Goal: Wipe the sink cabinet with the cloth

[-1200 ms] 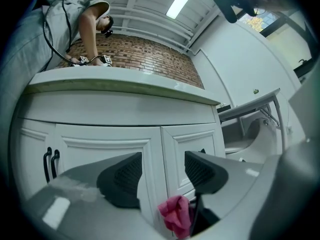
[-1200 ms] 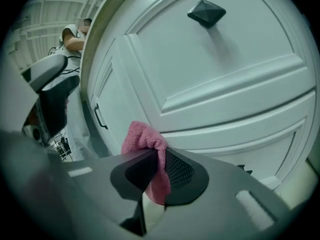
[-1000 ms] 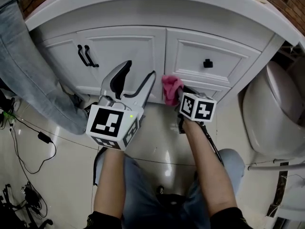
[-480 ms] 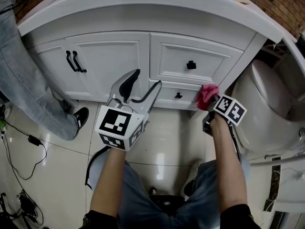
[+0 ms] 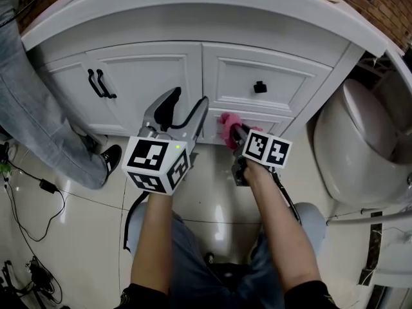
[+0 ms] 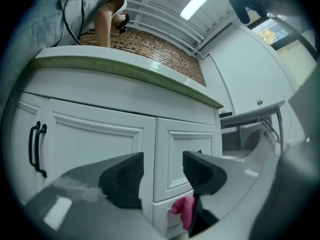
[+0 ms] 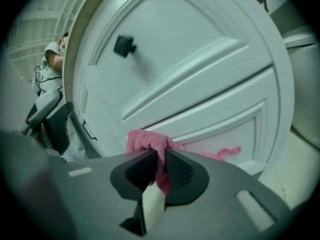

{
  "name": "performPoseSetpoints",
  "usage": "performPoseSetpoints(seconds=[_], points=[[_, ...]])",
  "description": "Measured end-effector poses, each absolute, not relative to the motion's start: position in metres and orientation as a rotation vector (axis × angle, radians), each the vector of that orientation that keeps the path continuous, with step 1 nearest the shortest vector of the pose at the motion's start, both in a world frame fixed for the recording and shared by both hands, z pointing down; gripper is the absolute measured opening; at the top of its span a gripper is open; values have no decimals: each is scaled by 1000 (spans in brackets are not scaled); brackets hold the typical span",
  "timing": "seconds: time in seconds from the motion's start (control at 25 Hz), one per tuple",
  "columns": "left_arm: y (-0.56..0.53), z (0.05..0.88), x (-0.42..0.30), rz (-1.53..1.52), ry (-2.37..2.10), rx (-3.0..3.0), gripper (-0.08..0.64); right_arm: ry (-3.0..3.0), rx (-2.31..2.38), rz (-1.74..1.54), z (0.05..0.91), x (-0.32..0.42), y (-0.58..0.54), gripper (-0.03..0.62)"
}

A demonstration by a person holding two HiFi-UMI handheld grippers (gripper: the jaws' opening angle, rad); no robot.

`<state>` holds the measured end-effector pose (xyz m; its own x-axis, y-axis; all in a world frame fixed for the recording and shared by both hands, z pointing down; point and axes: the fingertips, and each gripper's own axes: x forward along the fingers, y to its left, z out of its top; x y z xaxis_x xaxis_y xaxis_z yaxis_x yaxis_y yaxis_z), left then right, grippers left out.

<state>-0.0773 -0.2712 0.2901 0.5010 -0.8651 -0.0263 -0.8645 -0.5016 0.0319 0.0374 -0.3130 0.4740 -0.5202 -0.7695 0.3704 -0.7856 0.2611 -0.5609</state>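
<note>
The right gripper (image 5: 234,132) has its jaws shut tight on a pink cloth (image 5: 226,121), which is pressed against the lower drawer front (image 7: 225,129) of the white sink cabinet (image 5: 154,69), just below the upper drawer with the black knob (image 5: 260,87). The right gripper view shows what the head view cannot: the cloth is pinched in a fold between the ribbed pads, with a bunch of it sticking out above the jaws and a thin strand trailing off across the drawer panel. The left gripper (image 5: 187,105) is held up beside it, near the cabinet but not touching it, with its jaws apart and only the cabinet front showing in the gap between them (its own view looks through that gap at the seam between door and drawers, with the cloth low behind one jaw). Only the head view takes in the toilet (image 5: 360,147) to the right, the black door handles (image 5: 100,82), and another person's jeans leg (image 5: 38,108) standing at the left.
</note>
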Motion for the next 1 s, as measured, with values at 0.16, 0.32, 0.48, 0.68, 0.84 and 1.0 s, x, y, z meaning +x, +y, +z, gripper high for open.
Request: performPoseSetpoints(seconds=[0.16,0.32,0.48,0.68,0.84,1.0], points=[[-265,286,-85,-57,-1581,2716,244,-2485,1443,1050,492,-13,-314,38],[-262,279,-100,-83,-1617,2708,244,-2547,1358,1015,494,-43,-315,38],[-263,282,-98,-102,-1590,2699,244,-2355,1559,917,496,22,-325,38],[-266,285,-92,-71,-1587,2706,244,-2193,1747,957,502,105,-321,40],[-272,285,-83,-118,-1568,2693,244,-2065,1912,964,503,169,-318,40],[-275,293,-71,-105,-1521,2688,244,-1888,2107,1041,507,225,-307,44]])
